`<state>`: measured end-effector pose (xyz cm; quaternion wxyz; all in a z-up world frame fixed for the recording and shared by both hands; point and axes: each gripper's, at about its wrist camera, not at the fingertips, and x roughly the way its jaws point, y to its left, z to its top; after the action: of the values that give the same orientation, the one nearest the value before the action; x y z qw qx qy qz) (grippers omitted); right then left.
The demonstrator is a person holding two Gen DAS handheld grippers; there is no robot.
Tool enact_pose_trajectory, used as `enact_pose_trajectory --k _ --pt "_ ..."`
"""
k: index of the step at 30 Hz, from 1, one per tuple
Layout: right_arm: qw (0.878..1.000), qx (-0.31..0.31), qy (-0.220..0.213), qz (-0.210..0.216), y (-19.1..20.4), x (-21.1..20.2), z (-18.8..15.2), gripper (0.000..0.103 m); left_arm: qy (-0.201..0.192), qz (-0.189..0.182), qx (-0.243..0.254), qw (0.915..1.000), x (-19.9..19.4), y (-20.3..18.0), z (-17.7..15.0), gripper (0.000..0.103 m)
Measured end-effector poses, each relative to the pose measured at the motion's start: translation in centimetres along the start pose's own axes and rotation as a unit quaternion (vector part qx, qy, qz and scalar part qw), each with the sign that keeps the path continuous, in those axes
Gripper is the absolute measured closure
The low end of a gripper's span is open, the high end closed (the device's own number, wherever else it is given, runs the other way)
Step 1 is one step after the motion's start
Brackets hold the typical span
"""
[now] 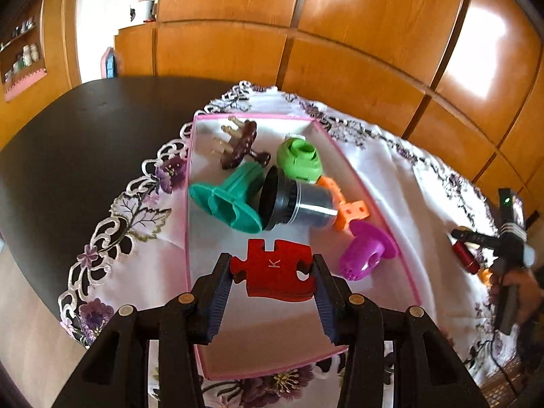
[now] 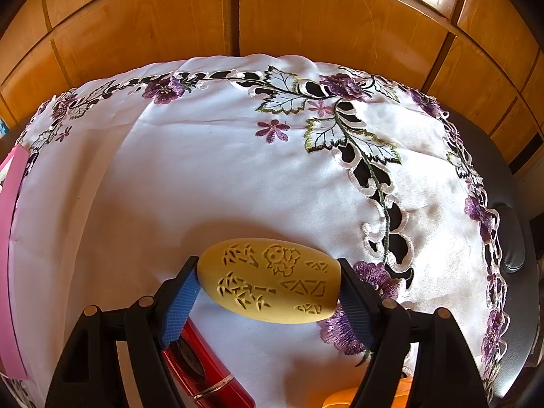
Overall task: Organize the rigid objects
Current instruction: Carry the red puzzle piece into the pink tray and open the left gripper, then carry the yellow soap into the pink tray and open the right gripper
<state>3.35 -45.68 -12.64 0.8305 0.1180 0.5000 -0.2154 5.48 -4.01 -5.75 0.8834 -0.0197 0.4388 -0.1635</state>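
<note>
Meanwhile my left gripper (image 1: pixel 273 273) clamps a red puzzle piece (image 1: pixel 275 273) lettered "K" above the pink-rimmed box (image 1: pixel 353 173) ahead of its fingers; only the other view shows my right gripper (image 2: pixel 268 284) grasping the carved yellow oval (image 2: pixel 268 284).

you had one readable mark: a white letter "k" stood on the red puzzle piece (image 1: pixel 275 270), nothing else.
</note>
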Motion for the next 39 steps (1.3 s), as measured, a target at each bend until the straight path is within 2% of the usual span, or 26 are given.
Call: enact_pose_trajectory --k 4,9,13,16,20,28,39 --pt "1.000 0.000 0.000 0.001 0.0 0.0 0.0 0.025 0.006 0.007 0.004 0.9999 1.2 0.2 0.5 0.057" --pt "1.000 0.000 0.000 0.001 0.0 0.0 0.0 0.025 0.016 0.034 0.018 0.9991 3.2 0.2 1.2 0.056" --pt "1.000 0.000 0.000 0.001 0.0 0.0 0.0 0.025 0.009 0.060 0.039 0.9974 3.9 0.2 1.0 0.056" --pt "1.000 0.002 0.002 0.000 0.0 0.0 0.0 0.025 0.004 0.064 0.042 0.9970 3.8 0.4 1.0 0.055" --pt "1.000 0.002 0.002 0.000 0.0 0.0 0.0 0.025 -0.011 0.064 0.035 0.9973 2.7 0.6 0.9 0.045" --pt "1.000 0.001 0.002 -0.001 0.0 0.0 0.0 0.025 -0.028 0.056 0.019 0.9979 0.5 0.2 0.8 0.044" --pt "1.000 -0.016 -0.011 -0.009 0.6 -0.5 0.1 0.025 -0.047 0.057 0.025 0.9970 -1.7 -0.4 0.9 0.044"
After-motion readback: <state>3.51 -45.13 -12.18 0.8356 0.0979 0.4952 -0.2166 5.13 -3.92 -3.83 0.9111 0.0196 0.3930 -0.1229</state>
